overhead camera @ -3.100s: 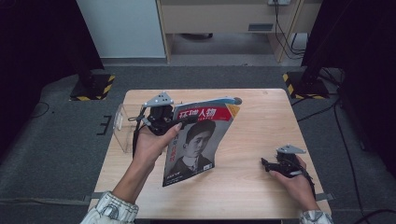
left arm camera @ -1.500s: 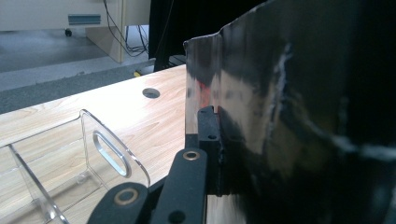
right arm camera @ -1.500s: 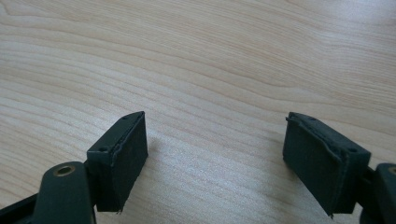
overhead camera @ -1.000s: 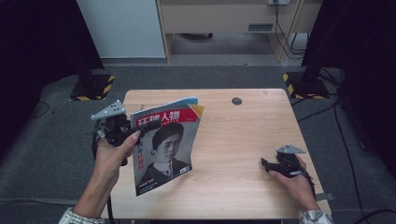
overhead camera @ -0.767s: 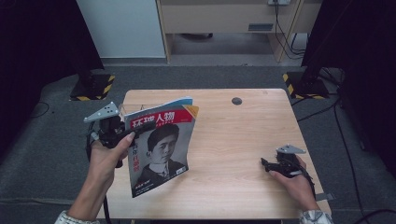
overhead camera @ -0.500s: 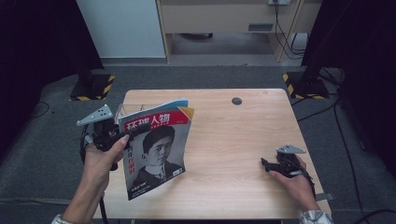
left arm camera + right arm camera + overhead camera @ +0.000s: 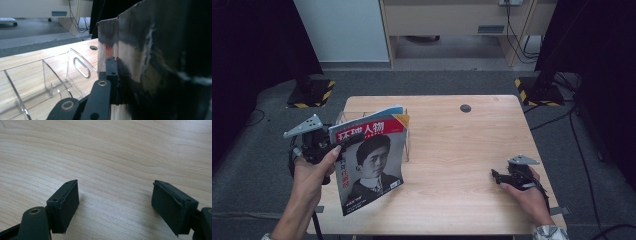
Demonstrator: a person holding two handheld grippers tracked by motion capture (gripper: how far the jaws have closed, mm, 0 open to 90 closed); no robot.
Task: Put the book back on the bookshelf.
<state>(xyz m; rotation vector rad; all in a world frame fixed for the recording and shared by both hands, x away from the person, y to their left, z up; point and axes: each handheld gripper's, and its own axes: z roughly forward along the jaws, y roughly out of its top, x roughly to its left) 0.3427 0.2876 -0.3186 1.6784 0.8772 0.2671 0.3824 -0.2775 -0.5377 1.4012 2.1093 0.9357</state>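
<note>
A magazine (image 7: 371, 165) with a red title band and a portrait on its cover hangs upright over the table's left part, tilted a little. My left gripper (image 7: 338, 146) is shut on its left edge, held in a hand beyond the table's left side. In the left gripper view the jaws (image 7: 116, 75) clamp the dark glossy magazine (image 7: 155, 62). A clear acrylic rack (image 7: 405, 145) stands just behind the magazine, and its dividers and slot handle (image 7: 81, 67) show up close. My right gripper (image 7: 496, 176) rests near the table's front right, open (image 7: 117, 202), with bare wood between its pads.
The wooden table (image 7: 462, 150) has a round cable hole (image 7: 465, 108) near its far edge. Black-and-yellow floor stands (image 7: 312, 92) sit at both far corners. A white cabinet and cables are beyond the table.
My left hand has carried the magazine leftward and slightly nearer the front edge, so the clear rack now shows behind it. The right gripper has stayed put.
</note>
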